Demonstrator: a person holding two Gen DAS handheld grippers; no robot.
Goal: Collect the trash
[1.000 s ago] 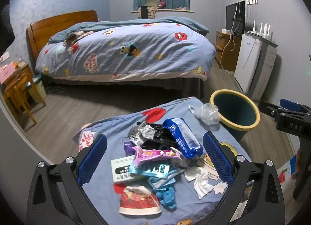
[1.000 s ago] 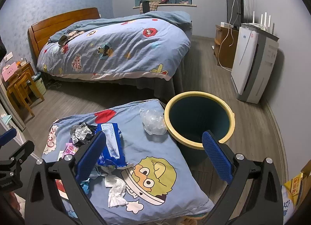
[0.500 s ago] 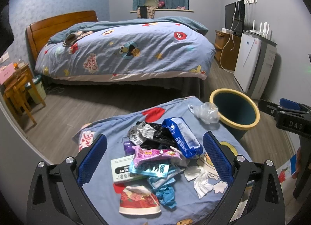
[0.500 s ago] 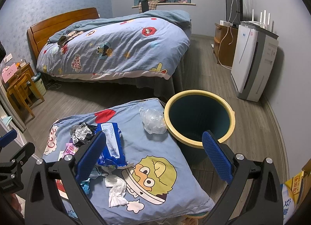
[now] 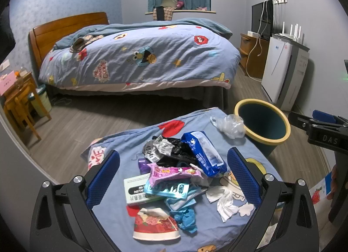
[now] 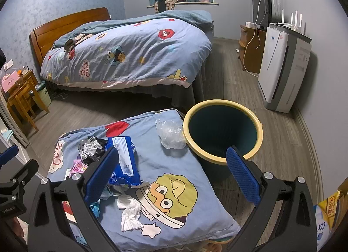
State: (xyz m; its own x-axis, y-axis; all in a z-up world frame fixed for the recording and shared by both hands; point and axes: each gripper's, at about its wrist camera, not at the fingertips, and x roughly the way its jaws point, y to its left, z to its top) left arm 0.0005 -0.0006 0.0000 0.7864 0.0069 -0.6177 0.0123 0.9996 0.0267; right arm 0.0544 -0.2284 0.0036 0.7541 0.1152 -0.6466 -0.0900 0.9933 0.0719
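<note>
A pile of trash lies on a blue cartoon cushion (image 5: 121, 154): a blue wipes pack (image 5: 203, 153), a pink wrapper (image 5: 171, 171), a white box (image 5: 137, 191), a red paper cup (image 5: 155, 225), white tissue (image 5: 224, 202) and a clear plastic bag (image 5: 230, 124). A dark bin with a yellow rim (image 5: 262, 124) stands to the cushion's right. My left gripper (image 5: 173, 178) is open and empty above the pile. My right gripper (image 6: 171, 174) is open and empty over the cushion (image 6: 174, 175), beside the bin (image 6: 223, 130). The wipes pack (image 6: 124, 160) and the bag (image 6: 171, 134) show there too.
A bed with a blue duvet (image 5: 139, 56) fills the back. A white air purifier (image 5: 282, 78) and a wooden cabinet (image 5: 253, 56) stand along the right wall. Wooden stools (image 5: 20, 108) and a small bin (image 5: 41, 99) stand at the left.
</note>
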